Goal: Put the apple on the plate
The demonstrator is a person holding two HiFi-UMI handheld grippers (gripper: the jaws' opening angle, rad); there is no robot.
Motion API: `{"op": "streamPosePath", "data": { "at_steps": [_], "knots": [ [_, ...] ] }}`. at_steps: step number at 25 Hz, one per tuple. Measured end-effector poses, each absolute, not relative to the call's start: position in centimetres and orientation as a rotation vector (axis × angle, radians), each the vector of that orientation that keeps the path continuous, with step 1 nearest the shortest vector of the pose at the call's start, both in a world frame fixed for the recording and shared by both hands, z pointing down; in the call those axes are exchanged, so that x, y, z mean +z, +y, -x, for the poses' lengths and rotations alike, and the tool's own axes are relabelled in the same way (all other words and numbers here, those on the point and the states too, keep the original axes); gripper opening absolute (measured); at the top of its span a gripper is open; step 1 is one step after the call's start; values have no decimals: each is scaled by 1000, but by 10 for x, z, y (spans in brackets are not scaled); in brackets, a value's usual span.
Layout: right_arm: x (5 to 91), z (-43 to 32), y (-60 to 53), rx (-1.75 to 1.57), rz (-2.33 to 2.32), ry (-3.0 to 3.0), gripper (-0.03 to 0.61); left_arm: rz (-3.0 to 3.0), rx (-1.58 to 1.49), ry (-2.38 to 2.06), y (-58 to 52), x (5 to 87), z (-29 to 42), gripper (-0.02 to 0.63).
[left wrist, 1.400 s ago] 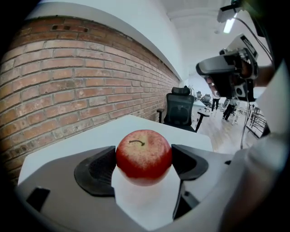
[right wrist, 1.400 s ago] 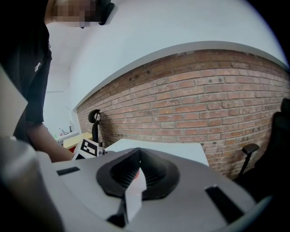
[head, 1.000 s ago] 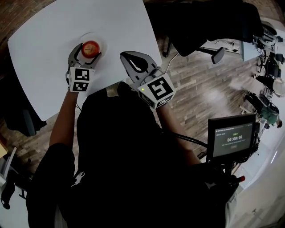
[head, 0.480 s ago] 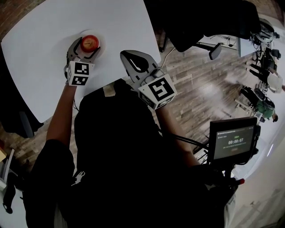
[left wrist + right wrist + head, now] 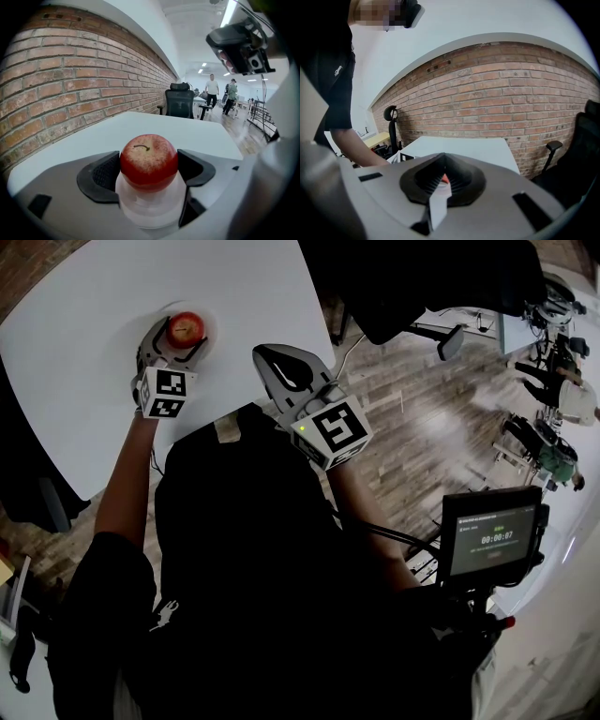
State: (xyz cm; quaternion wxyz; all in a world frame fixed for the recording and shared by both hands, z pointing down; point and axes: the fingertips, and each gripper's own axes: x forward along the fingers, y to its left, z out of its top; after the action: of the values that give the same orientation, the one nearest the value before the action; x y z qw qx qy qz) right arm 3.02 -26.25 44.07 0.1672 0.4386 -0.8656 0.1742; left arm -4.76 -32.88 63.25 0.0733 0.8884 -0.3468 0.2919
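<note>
The white table [image 5: 103,381] takes up most of what we see below us. The plate [image 5: 215,333] lies on it toward the far edge, and the apple [image 5: 186,327] sits on the plate's middle, stem up. In the left gripper view the fruit's underside rests on the white dish. We judge the carrying to be done and the step in hand to be the release.

Our left gripper [image 5: 149,169] is closed on the apple, with a dark pad pressed to each flank and the tips reaching down over the plate. The next move calls for parting those jaws gently so that neither pad drags the fruit sideways, since it is round and could roll off the shallow dish. Then we draw the tool straight back toward us, clear of the rim.

Our right gripper [image 5: 274,360] hangs idle just beside the left one, over the near edge of the table. Its jaws are together with nothing in them, and only a sliver of red shows through the slit between them.

Around us are the brick wall [image 5: 70,79], the wooden floor [image 5: 422,418], a dark office chair [image 5: 412,287] beyond the table's corner, and a small monitor [image 5: 489,531] on a stand at our right. We see nothing near the plate that blocks the retreat path.
</note>
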Motion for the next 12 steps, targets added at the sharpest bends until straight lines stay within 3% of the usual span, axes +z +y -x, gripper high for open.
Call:
{"op": "streamPosePath", "data": {
  "at_steps": [12],
  "knots": [
    [439, -29, -260, 495, -1236, -2479, 3, -2669, 960, -1066, -324, 635, 55, 389]
  ]
}}
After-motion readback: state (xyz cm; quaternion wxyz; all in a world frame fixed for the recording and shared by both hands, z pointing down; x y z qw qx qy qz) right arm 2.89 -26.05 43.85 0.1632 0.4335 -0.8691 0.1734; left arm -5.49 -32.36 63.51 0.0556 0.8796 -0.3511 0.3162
